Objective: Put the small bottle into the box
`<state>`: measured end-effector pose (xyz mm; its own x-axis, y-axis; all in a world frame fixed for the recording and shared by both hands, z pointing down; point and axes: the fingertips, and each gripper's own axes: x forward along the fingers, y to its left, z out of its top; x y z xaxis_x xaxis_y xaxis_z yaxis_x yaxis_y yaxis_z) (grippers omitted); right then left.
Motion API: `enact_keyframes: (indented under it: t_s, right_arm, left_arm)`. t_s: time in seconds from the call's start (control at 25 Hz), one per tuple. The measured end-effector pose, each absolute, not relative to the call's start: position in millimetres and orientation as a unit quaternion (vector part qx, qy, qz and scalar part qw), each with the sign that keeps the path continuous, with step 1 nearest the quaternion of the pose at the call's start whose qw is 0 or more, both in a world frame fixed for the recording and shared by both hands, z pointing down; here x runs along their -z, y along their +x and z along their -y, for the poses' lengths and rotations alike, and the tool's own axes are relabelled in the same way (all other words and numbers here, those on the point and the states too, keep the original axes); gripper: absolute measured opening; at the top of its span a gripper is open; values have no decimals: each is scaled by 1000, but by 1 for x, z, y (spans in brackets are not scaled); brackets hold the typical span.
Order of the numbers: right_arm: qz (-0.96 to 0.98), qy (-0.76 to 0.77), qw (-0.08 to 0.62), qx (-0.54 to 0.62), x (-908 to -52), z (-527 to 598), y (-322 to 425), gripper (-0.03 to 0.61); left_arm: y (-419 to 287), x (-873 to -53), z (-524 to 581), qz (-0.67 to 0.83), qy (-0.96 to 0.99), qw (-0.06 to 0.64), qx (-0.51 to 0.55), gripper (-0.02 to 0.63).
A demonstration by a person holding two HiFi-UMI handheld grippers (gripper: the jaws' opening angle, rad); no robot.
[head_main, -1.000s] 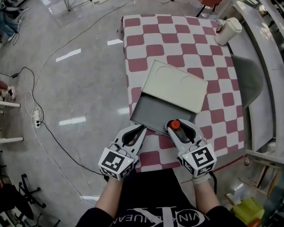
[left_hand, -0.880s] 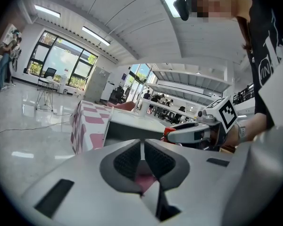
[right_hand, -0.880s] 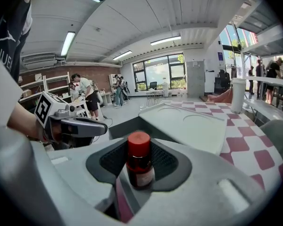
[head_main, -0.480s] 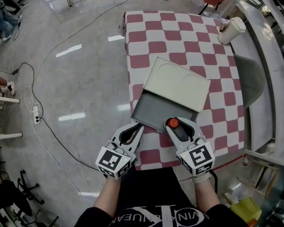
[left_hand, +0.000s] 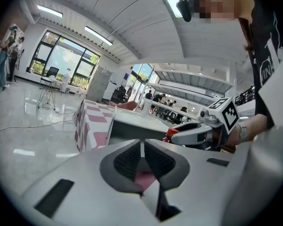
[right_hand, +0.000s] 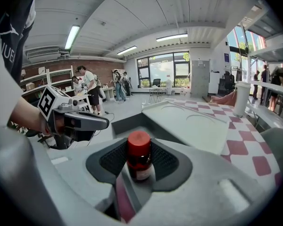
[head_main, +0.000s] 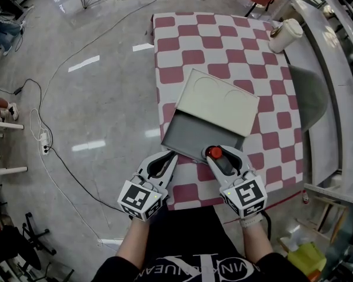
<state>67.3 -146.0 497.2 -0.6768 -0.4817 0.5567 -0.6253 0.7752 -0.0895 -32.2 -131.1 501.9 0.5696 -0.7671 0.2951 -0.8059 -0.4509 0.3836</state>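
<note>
Barely anything has shifted: the right gripper (head_main: 222,157) hangs by the box's near edge, pinching the small bottle (right_hand: 138,159) upright; the left gripper (head_main: 165,160) is pressed together, empty. Transport step; next, advance over the open box (head_main: 185,135) and release.

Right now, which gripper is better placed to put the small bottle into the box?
The right. The right gripper is shut on the small bottle and sits at the near edge of the box's open part. The left gripper is shut with nothing between its jaws, by the box's near left corner.
</note>
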Motion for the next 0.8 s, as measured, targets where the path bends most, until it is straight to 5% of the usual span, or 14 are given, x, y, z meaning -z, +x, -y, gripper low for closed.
enact_keyframes:
  t_s: [0.8]
  right_arm:
    - [907,304,250,-149,-496,133,70,144]
  left_arm:
    - [-23,-503,126,452,854,253,-43,29]
